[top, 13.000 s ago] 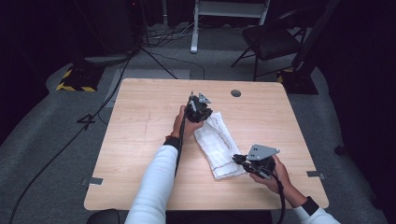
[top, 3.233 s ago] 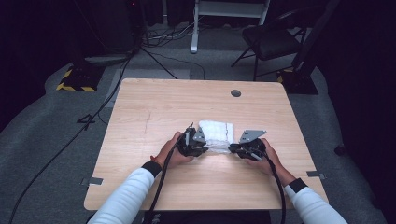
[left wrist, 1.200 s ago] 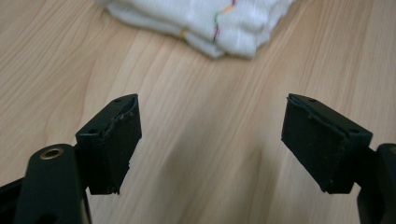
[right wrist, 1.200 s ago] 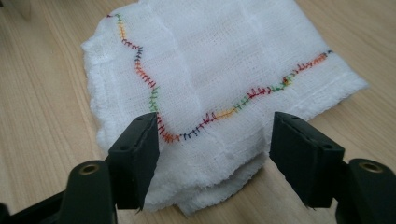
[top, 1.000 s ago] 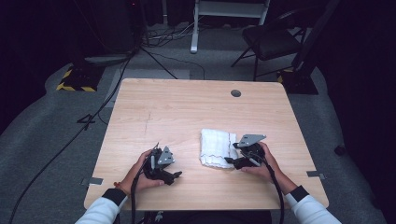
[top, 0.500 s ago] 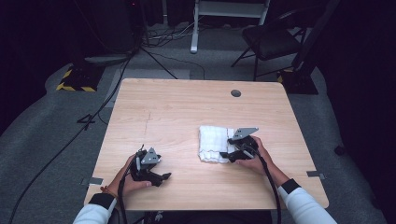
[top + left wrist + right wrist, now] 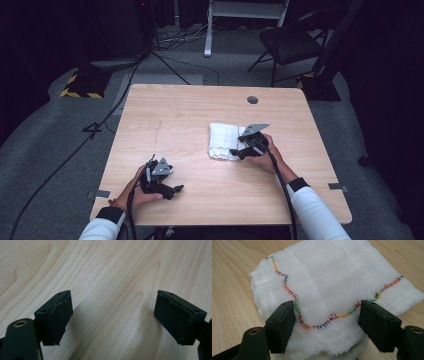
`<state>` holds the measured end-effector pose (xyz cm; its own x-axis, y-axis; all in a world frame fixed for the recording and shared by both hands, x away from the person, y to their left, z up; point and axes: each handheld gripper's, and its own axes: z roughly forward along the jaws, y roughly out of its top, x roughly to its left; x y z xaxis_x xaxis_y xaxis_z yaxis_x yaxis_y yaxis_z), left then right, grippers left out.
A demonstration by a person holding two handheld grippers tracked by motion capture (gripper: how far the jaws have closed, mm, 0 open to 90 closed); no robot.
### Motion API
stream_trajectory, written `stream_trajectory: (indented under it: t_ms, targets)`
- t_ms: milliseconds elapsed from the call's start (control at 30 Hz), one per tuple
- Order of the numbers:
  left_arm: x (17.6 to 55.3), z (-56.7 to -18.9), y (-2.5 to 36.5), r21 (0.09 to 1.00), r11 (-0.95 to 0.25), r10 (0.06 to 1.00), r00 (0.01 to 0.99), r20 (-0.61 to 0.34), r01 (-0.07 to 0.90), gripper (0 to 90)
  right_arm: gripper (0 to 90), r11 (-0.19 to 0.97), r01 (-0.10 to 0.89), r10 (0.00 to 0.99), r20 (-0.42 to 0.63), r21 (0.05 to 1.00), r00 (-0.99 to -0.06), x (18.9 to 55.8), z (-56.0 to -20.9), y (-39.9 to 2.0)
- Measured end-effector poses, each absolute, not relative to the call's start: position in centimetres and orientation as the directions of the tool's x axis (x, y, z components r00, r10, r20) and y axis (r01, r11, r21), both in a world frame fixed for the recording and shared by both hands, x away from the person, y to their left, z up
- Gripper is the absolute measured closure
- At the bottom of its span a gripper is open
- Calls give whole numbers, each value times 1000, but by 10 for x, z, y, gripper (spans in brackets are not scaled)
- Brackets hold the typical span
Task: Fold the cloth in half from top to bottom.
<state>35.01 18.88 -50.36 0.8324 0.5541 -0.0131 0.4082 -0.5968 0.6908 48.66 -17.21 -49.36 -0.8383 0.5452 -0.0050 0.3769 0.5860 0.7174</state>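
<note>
The folded white cloth [image 7: 226, 141] lies on the tabletop [image 7: 200, 110]. The right hand-held gripper [image 7: 242, 150] rests on it, jaws spread. The left hand-held gripper [image 7: 172, 190] has just been opening over bare wood, nothing between. A black chair [image 7: 287, 42] stands behind.

So the cloth [image 7: 225, 141] is a white gauzy muslin square, folded into a thick little stack with soft, slightly fluffy edges. A wavy line of rainbow stitching [image 7: 312, 325] runs across its top layer. It lies flat on the surface [image 7: 190, 115], on the near side of the round grommet hole [image 7: 252, 100], toward the right half.
</note>
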Motion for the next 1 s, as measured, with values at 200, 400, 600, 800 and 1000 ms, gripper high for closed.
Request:
stream_trajectory:
  t_ms: [200, 400, 600, 800, 1000]
  targets:
    - [350, -504, 189, 691, -597, 554, 832, -13, 408, 158, 288, 605, 380, 547, -18, 699, -837, 487, -490, -169]
    - [350, -504, 189, 691, -597, 554, 832, -13, 408, 158, 300, 629, 365, 540, -49, 686, -840, 480, -481, -171]
    - [350, -504, 189, 691, -597, 554, 832, -13, 408, 158, 294, 649, 337, 536, -95, 683, -839, 467, -467, -180]
    - [350, -504, 189, 691, -596, 556, 831, -13, 409, 158, 289, 678, 312, 521, -136, 666, -843, 451, -457, -193]
    - [350, -504, 188, 691, -595, 558, 829, -12, 410, 158, 289, 711, 287, 505, -181, 642, -844, 434, -453, -207]
